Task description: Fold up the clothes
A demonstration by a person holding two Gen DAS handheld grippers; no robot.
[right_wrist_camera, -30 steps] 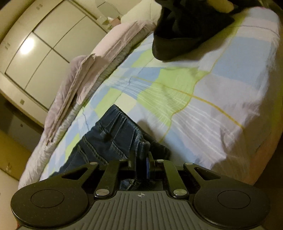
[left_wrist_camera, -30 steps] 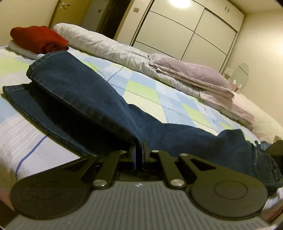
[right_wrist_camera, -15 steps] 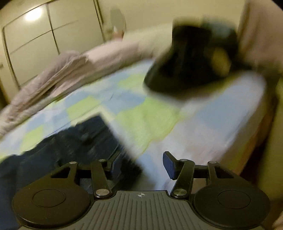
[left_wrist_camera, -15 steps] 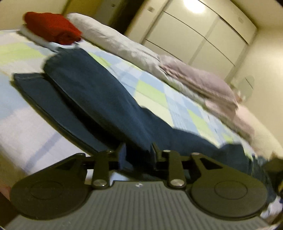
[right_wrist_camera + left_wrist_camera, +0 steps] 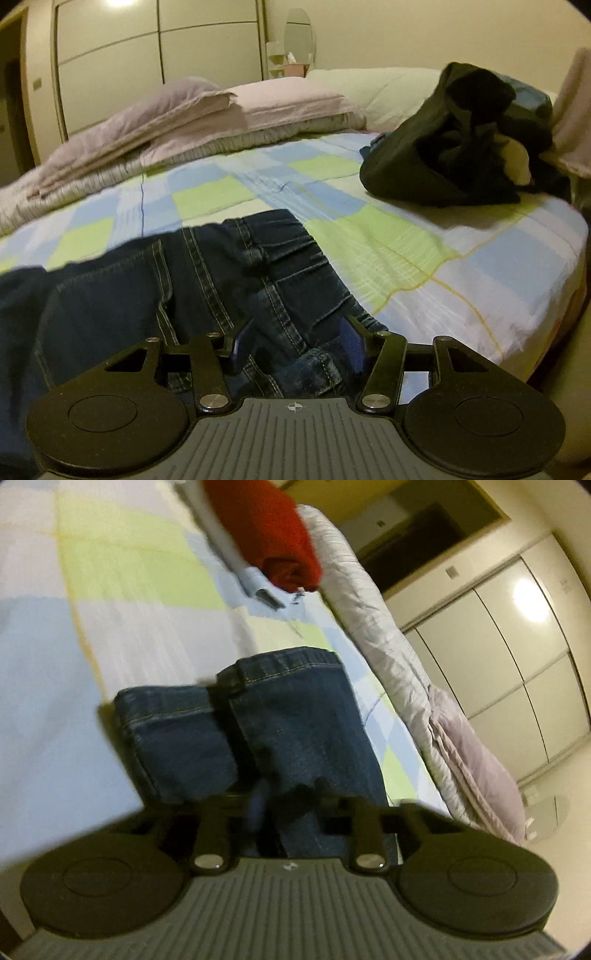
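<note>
Both claws, left (image 5: 290, 794) and right (image 5: 295, 345), pinched shut on the jeans (image 5: 207, 280) a second ago, now gape empty above them; jeans lie lengthwise on the bed (image 5: 461, 258), probably awaiting re-grip.

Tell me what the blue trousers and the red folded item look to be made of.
Jeans: denim, by the look; dark indigo, matte weave, pale contrast topstitching along seams and hems. Red garment: probably a soft knit or fleece; fuzzy, matte surface, thick rounded folds. Blur leaves the exact fabric open.
</note>
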